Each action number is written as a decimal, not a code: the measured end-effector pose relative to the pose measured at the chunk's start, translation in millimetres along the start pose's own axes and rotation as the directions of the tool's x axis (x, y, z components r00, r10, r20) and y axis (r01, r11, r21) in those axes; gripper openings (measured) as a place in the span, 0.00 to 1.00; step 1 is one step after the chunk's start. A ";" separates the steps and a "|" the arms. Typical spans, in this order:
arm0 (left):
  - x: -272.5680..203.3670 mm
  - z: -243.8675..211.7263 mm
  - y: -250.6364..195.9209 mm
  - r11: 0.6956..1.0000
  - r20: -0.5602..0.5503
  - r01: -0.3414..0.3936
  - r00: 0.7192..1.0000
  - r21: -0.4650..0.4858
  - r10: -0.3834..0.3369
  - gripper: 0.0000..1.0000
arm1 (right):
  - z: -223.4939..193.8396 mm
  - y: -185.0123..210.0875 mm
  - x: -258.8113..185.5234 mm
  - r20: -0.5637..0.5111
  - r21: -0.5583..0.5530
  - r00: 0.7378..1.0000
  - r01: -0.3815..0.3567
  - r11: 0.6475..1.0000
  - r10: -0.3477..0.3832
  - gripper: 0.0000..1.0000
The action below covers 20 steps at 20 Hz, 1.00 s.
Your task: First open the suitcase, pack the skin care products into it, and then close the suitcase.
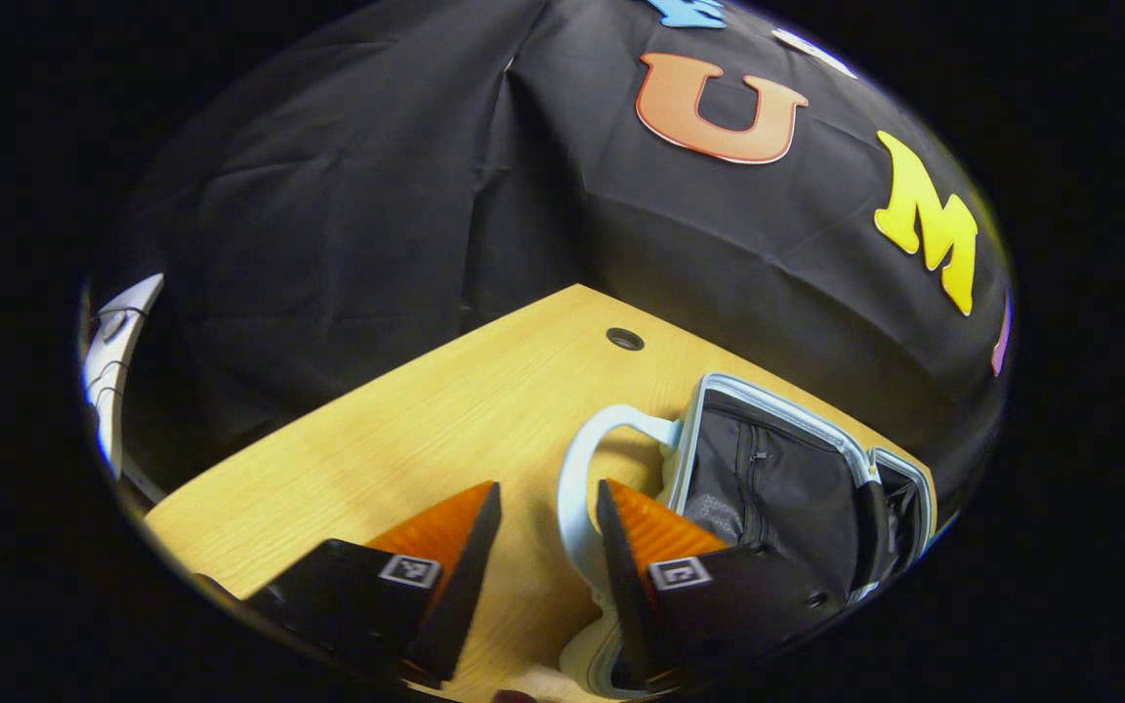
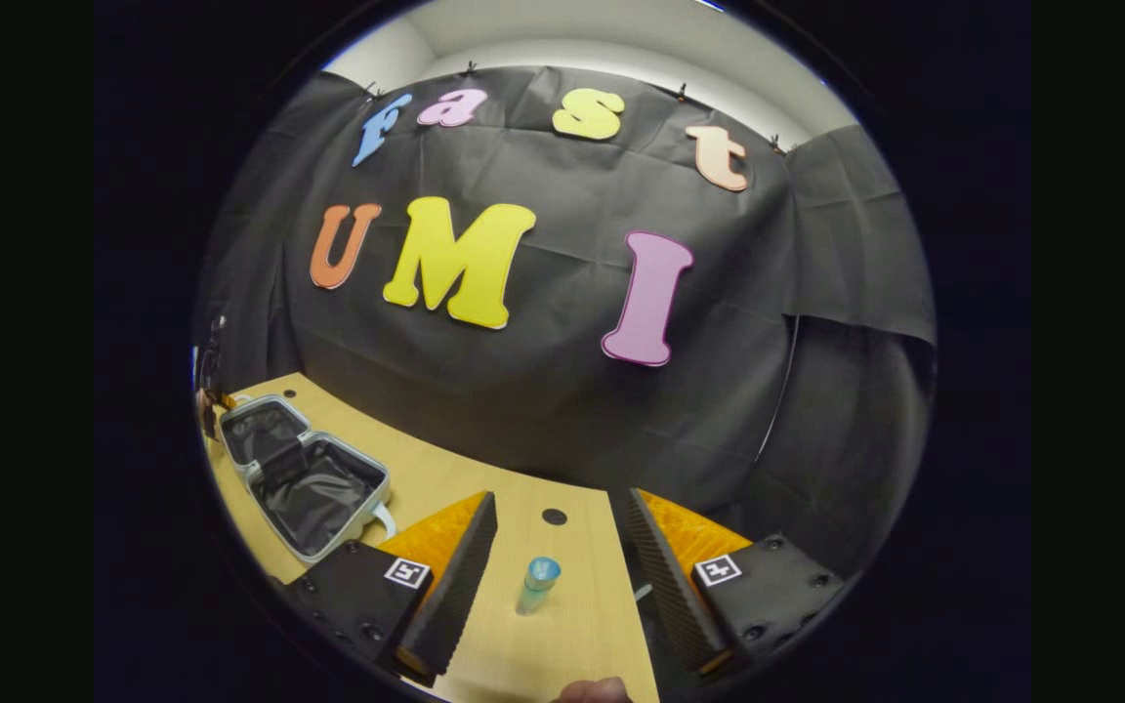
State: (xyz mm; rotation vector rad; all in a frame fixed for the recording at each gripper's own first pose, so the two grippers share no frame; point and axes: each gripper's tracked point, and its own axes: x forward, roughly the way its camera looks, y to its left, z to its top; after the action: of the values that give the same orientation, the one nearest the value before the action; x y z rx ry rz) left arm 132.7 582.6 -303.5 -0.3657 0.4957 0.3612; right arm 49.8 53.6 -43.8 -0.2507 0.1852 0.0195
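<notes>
In the left gripper view, the left hand-held gripper (image 1: 548,557) is held open, with nothing between its orange fingers (image 1: 655,532). The suitcase (image 1: 777,478) is seen lying open on the wooden table (image 1: 406,439), near the table's far edge. Its black lining is showing. Its pale handle (image 1: 577,469) sticks out toward the gripper, just beside the right finger. Whether they touch cannot be told. A small round hole (image 1: 625,339) is seen in the table near the far corner.

In the right gripper view, the right hand-held gripper (image 2: 553,576) is also held wide open and nothing is gripped. A small bottle (image 2: 537,584) with a blue cap is seen standing up on the table, in the gap between the two fingers but not touched by them. The open suitcase (image 2: 304,478) is seen well apart from it, toward the table's left edge.

The bottle is thin and tall, so it could be knocked over if one finger is bumped into it first. It could also be squeezed out and dropped if it is gripped only near the cap. The left finger could be caught in the handle and the suitcase dragged.
</notes>
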 end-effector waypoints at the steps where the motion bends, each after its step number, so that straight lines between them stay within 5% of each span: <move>1: -14.3 7.3 -5.7 1.000 0.015 0.001 1.000 0.001 -0.001 0.74 | -0.9 -1.0 0.6 0.006 0.010 1.000 -0.006 1.000 0.005 0.80; 3: -40.9 24.4 -23.6 0.999 0.075 -0.007 0.997 0.036 0.004 1.00 | -4.6 -5.3 0.4 0.013 0.036 1.000 -0.010 0.999 0.009 0.80; 8: -138.2 40.4 -139.1 0.986 0.206 0.052 0.975 0.158 -0.084 0.98 | -9.4 -22.4 -2.2 0.046 0.090 0.999 -0.027 0.996 0.023 0.80; 13: -207.4 -21.1 -274.4 0.971 0.184 0.171 0.962 0.164 -0.201 0.98 | -9.8 -41.4 -9.9 0.105 0.095 0.993 -0.058 0.994 0.048 0.80; 20: -262.4 -95.5 -425.6 0.878 0.107 0.346 0.911 0.332 -0.399 0.98 | -37.8 -79.4 -17.4 0.062 0.150 0.998 -0.010 0.989 0.000 0.80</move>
State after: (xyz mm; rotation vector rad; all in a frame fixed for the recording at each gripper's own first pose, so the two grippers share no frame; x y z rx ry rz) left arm 58.2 106.5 -139.5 -0.1196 0.2931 -0.0647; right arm 29.2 -32.6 -57.1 -0.0991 0.1254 0.0181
